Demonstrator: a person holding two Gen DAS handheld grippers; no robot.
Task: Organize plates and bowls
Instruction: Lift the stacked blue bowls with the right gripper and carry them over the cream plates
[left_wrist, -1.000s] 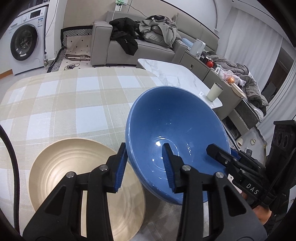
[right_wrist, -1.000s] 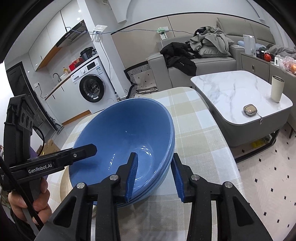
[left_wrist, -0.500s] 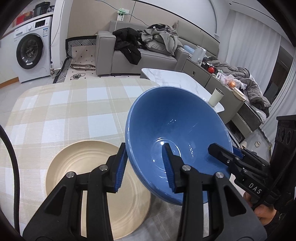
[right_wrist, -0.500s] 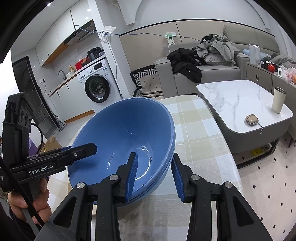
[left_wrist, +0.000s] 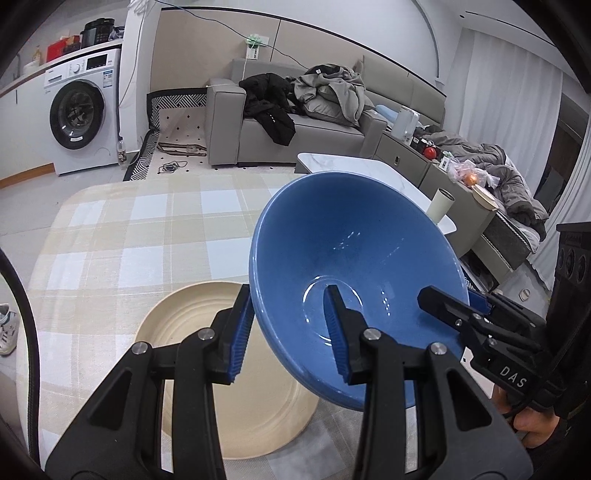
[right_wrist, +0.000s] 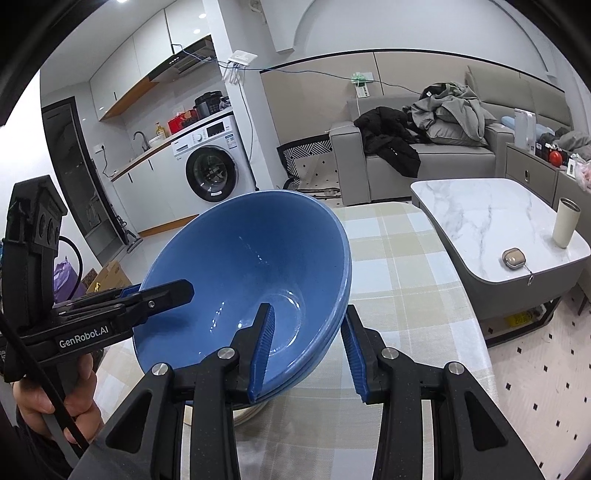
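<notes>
Two grippers on the blue bowls (left_wrist: 354, 266): left gripper (left_wrist: 290, 325) and right gripper (right_wrist: 306, 349) each have their fingers clamped across the rim, opposite sides. I'm holding them tilted in the air above the beige plate (left_wrist: 207, 373) on the checked table (left_wrist: 122, 243). Step: carrying the bowls. Next, I'd judge: level out, lower onto plate. Glossy; the right view shows two nested rims.

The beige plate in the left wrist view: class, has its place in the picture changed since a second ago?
Yes. The beige plate now sits further right in the picture, with more checked tablecloth showing to its left; the camera moved, not necessarily the plate.
</notes>
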